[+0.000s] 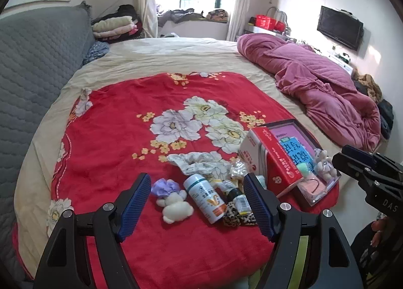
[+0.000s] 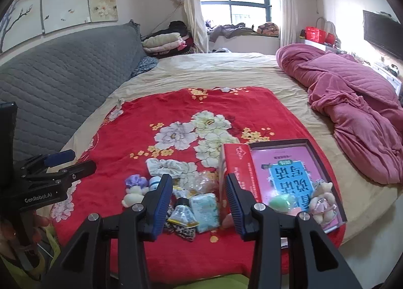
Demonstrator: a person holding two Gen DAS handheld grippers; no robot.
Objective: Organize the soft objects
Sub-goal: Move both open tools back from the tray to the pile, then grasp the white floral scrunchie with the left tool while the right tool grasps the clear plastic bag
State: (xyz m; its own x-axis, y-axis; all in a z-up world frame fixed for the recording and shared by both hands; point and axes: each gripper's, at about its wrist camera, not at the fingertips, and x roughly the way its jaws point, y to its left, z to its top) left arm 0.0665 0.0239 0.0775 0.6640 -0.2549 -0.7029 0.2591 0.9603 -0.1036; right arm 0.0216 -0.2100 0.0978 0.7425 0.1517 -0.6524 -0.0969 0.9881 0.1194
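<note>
The leopard-print cloth [image 2: 180, 232] lay mostly buried under the small bottles [image 2: 181, 209]. The left hand-held gripper [image 1: 196, 203] hid part of the tissue pack [image 1: 262, 180]. The print on the white bottle [image 1: 205, 197] was too small to read.
</note>
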